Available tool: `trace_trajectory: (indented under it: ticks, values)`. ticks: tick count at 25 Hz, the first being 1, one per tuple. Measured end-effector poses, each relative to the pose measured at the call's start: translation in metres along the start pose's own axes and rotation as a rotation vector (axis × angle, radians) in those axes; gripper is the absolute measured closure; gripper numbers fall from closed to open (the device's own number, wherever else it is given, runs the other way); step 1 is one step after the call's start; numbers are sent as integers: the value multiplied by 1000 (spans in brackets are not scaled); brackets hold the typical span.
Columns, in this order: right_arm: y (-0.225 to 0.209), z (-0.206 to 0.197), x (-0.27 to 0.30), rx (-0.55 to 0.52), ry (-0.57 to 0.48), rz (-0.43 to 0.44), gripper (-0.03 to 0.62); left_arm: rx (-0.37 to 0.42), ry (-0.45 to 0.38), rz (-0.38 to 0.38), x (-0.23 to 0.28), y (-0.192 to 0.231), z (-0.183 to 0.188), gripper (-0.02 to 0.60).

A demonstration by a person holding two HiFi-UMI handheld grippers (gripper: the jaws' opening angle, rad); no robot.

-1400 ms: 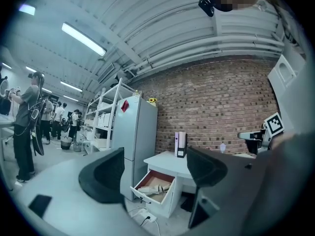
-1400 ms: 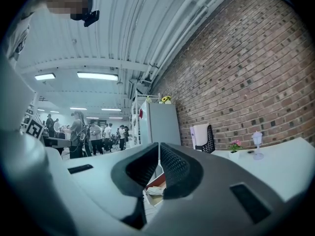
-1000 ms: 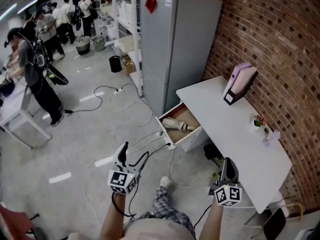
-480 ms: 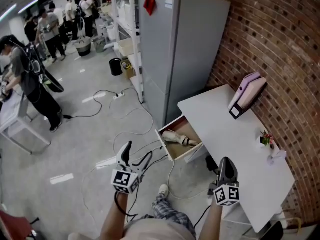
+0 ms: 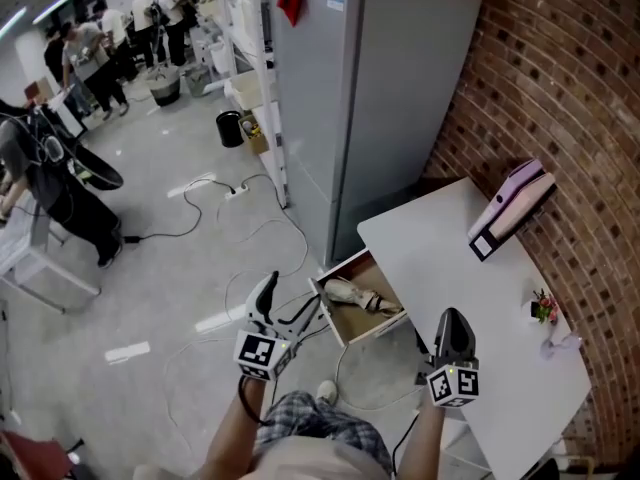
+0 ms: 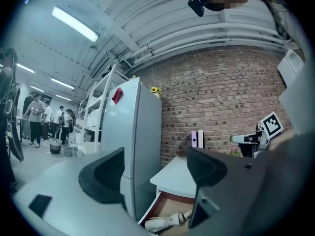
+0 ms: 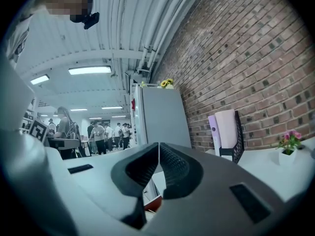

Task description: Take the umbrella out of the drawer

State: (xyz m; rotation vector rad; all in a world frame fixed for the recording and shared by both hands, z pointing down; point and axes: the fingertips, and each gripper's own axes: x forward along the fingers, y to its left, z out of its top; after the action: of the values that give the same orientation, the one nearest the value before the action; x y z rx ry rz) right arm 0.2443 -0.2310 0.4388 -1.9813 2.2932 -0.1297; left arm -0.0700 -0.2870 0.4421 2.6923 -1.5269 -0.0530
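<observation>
A folded cream umbrella (image 5: 350, 296) lies inside the open wooden drawer (image 5: 383, 318) at the near-left corner of the white desk (image 5: 470, 298). It also shows low in the left gripper view, as a pale umbrella (image 6: 165, 221) in the drawer (image 6: 156, 208). My left gripper (image 5: 267, 294) is open and empty, held just left of the drawer front. My right gripper (image 5: 452, 325) is shut with nothing in it, over the desk's near edge to the drawer's right. In its own view the right gripper (image 7: 159, 156) has its pads pressed together.
A tall grey fridge (image 5: 370, 98) stands behind the drawer against the brick wall (image 5: 560, 98). A file holder (image 5: 510, 208) and a small flower pot (image 5: 545, 308) sit on the desk. Cables (image 5: 250, 238) trail over the floor. Several people (image 5: 60, 118) stand at far left.
The head view has moved closer to the desk and drawer. Both grippers have risen in that view, the left one drawing close to the drawer front. Jaw states look unchanged.
</observation>
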Motion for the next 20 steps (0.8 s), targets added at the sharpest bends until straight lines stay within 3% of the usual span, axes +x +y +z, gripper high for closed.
trace_trajectory:
  ticks: [12,20]
  values:
    - [3,-24,76,18,67,-9,576,4,73,-67,81,32,-19,201]
    - [14,-93,100,69,170,-3,576,-49,201,-133,124,25,-98,201]
